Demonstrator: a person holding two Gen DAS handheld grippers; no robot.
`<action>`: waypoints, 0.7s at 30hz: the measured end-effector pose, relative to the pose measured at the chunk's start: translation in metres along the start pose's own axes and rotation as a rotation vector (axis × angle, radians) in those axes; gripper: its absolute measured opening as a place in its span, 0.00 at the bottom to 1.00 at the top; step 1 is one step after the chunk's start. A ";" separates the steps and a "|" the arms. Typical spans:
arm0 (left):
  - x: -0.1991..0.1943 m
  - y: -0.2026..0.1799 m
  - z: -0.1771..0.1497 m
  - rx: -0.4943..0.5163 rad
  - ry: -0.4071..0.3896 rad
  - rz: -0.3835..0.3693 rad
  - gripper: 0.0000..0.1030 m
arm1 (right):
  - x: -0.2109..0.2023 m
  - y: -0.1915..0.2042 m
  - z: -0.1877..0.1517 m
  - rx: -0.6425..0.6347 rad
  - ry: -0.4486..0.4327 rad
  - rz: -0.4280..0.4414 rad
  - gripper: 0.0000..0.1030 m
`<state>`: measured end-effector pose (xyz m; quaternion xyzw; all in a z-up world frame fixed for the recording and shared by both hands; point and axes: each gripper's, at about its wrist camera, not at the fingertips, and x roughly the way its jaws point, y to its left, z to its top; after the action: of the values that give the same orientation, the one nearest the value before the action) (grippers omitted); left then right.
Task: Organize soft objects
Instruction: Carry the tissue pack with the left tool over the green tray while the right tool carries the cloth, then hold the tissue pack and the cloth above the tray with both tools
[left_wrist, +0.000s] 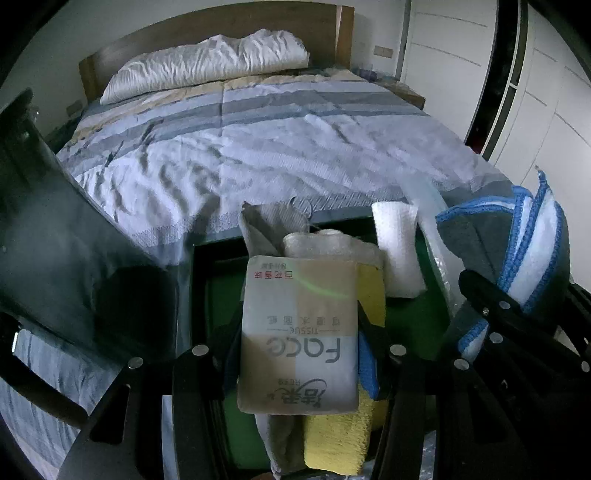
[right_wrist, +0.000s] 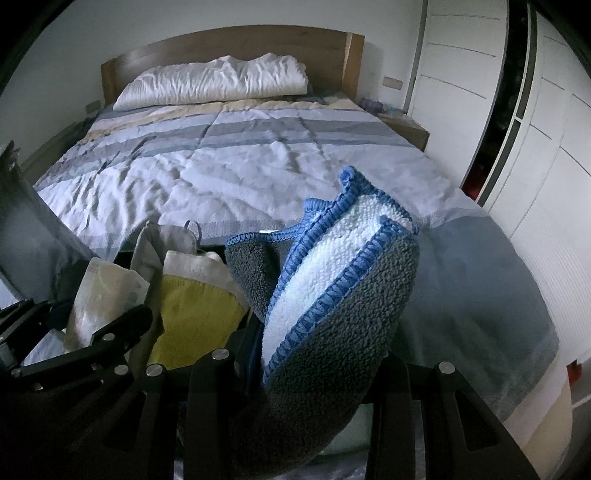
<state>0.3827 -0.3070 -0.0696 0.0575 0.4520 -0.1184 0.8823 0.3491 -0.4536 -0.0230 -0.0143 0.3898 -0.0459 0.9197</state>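
Bedroom: bed (left_wrist: 277, 147) with striped quilt and white pillow (left_wrist: 207, 62) fills the background. Left tool (left_wrist: 299, 350) is clamped on a tissue pack (left_wrist: 299, 332), held over a green bin (left_wrist: 406, 317) (yellow cloth (left_wrist: 338, 439) and rolled towels inside). Right tool (right_wrist: 317, 373) grips a folded grey-and-white towel (right_wrist: 332, 295) with blue trim, raised beside the bin.

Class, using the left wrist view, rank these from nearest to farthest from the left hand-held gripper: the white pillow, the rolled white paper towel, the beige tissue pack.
1. Beige tissue pack: held between the fingers of the left hand-held gripper.
2. Rolled white paper towel: just beyond, to the right.
3. White pillow: far end of the bed, against the wooden headboard.
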 end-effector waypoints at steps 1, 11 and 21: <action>0.002 0.000 0.000 0.000 0.003 0.004 0.45 | 0.002 0.000 0.000 -0.002 0.005 -0.001 0.34; 0.012 0.002 -0.004 -0.024 0.026 0.003 0.45 | 0.011 0.001 0.002 -0.009 0.017 -0.007 0.34; 0.017 0.000 -0.007 -0.037 0.041 0.008 0.45 | 0.024 0.001 0.002 -0.020 0.043 -0.004 0.34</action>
<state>0.3872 -0.3084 -0.0874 0.0452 0.4717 -0.1054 0.8743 0.3669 -0.4547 -0.0386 -0.0233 0.4099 -0.0443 0.9108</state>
